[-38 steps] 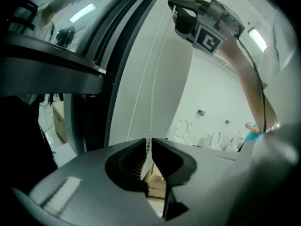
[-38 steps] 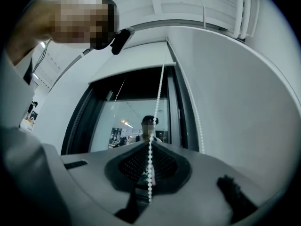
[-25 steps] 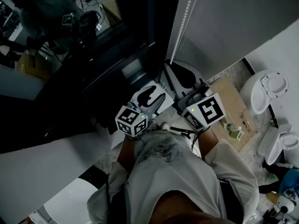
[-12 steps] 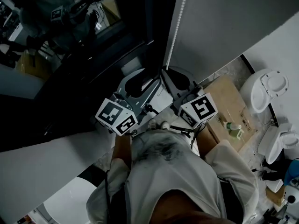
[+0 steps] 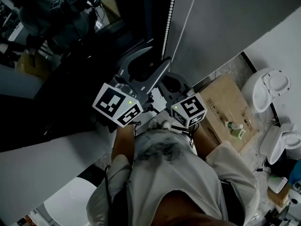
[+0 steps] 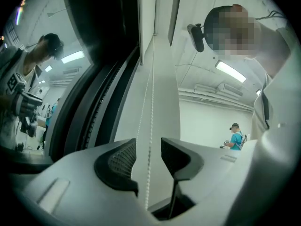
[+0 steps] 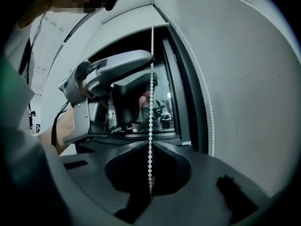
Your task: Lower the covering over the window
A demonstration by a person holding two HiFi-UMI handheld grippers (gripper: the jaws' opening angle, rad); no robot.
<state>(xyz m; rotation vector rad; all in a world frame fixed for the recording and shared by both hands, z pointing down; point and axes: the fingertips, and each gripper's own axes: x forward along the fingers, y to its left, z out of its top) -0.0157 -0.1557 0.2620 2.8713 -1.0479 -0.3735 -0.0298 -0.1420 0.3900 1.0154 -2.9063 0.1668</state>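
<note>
1. Your left tongs (image 6: 148,147) are the higher pair, with jaws apart that have just been closing a little. The bead chain (image 6: 150,102) runs between them, and neither pad touches it.
2. The chain hangs with its long axis up-down, beside the dark window (image 5: 94,46) and left of the grey blind (image 5: 235,13).
3. Your right tongs (image 7: 150,145), lower, are closed on the chain. I judge the left pair must pinch above them first.

Legible text: none is showing.
Cardboard box (image 5: 225,100), right of centre in the head view, is carrying small printed marks, too blurred to read.
</note>
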